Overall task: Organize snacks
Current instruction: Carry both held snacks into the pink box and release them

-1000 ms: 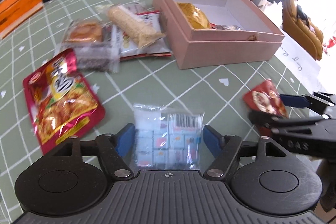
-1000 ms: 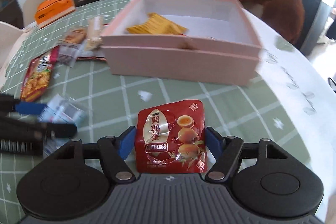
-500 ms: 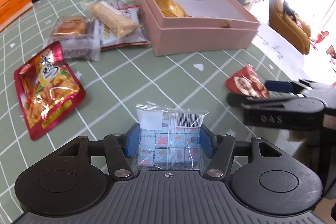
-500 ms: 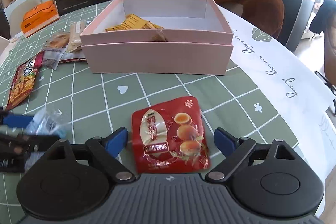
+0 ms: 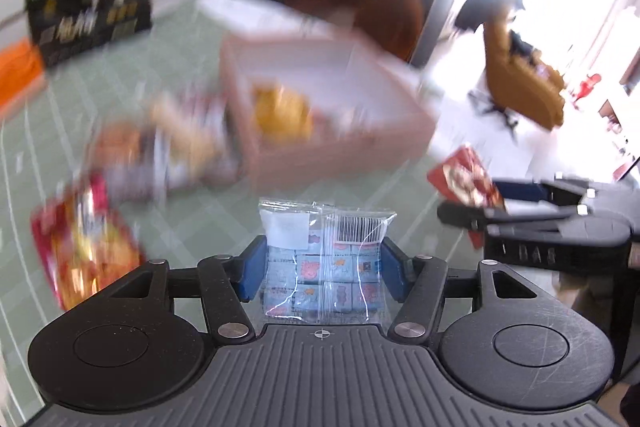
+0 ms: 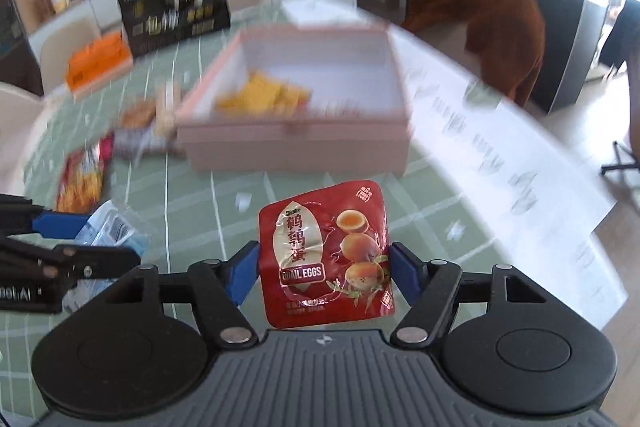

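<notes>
My left gripper (image 5: 322,269) is shut on a clear bag of small wrapped candies (image 5: 324,259) and holds it above the green checked table. My right gripper (image 6: 324,273) is shut on a red quail eggs packet (image 6: 326,255), also lifted off the table. The pink open box (image 6: 296,139) stands ahead of both grippers, with a yellow snack (image 6: 264,95) inside. In the left wrist view the box (image 5: 340,147) is blurred, and the right gripper with the red packet (image 5: 464,179) shows at the right.
Several loose snacks lie left of the box: a red chips bag (image 5: 84,247), wrapped pastries (image 5: 168,143). A black gift box (image 6: 176,11) and an orange box (image 6: 96,63) stand at the table's far side. A brown chair (image 6: 480,23) stands behind the table.
Both grippers have risen off the table with their packets. The right gripper, open around the quail eggs packet half a second ago, has shut on it. The views are now motion-blurred.
</notes>
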### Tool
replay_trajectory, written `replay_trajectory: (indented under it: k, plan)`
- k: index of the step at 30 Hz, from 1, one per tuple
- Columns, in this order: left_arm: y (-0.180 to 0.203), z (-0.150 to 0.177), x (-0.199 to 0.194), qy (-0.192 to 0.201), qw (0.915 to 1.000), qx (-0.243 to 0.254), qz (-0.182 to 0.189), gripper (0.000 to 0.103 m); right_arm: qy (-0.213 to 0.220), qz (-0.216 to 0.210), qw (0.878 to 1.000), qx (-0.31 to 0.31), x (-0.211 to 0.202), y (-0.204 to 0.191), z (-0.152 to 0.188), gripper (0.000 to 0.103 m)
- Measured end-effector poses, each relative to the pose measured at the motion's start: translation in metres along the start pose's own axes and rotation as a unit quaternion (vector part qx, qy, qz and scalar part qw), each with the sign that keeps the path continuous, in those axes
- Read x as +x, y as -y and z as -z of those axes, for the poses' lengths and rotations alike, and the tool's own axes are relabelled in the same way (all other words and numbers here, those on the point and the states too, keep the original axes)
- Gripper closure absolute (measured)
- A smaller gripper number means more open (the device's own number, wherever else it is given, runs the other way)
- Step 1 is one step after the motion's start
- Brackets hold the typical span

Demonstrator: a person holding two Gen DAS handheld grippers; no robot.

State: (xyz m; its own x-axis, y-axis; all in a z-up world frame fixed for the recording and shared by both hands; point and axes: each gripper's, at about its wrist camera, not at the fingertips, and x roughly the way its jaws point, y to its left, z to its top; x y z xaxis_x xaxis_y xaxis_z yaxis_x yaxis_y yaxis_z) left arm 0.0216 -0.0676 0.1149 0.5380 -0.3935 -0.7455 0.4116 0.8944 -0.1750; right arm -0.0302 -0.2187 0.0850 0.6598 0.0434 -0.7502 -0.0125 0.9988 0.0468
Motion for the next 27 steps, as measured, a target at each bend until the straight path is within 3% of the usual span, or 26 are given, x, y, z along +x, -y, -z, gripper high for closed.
replay_trajectory:
  k: [5, 9, 11, 13, 16, 20, 24, 27]
  plan:
    - [-0.009, -0.086, -0.005, 0.074, 0.9971, -0.006, 0.020, 0.038, 0.065, 0.003, 0.998, 0.015, -0.037, 0.011, -0.033, 0.033]
    - [-0.019, -0.134, 0.052, 0.061, 0.9973, -0.027, 0.031, 0.038, 0.083, 0.011, 0.996, 0.023, -0.041, 0.011, -0.049, 0.033]
    - [-0.029, -0.142, 0.093, 0.040, 0.9944, -0.069, 0.069, 0.038, 0.077, 0.018, 0.997, 0.025, -0.034, 0.010, -0.051, 0.033]
    - [-0.041, -0.143, 0.127, 0.028, 0.9867, -0.109, 0.118, 0.038, 0.066, 0.026, 0.997, 0.023, -0.026, 0.008, -0.050, 0.033]
    - [-0.053, -0.138, 0.142, 0.048, 0.9821, -0.139, 0.118, 0.040, 0.042, 0.041, 0.998, 0.020, -0.014, 0.008, -0.048, 0.033]
    - [-0.082, -0.124, 0.114, 0.080, 0.9739, -0.159, 0.140, 0.040, 0.019, 0.058, 0.998, 0.010, -0.003, 0.011, -0.058, 0.033]
    - [-0.101, -0.094, 0.084, 0.060, 0.9761, -0.149, 0.147, 0.040, 0.027, 0.043, 0.999, 0.003, 0.016, 0.009, -0.090, 0.033]
    - [-0.109, -0.059, 0.065, 0.048, 0.9799, -0.149, 0.124, 0.040, 0.044, 0.028, 0.999, 0.001, 0.041, 0.011, -0.133, 0.032]
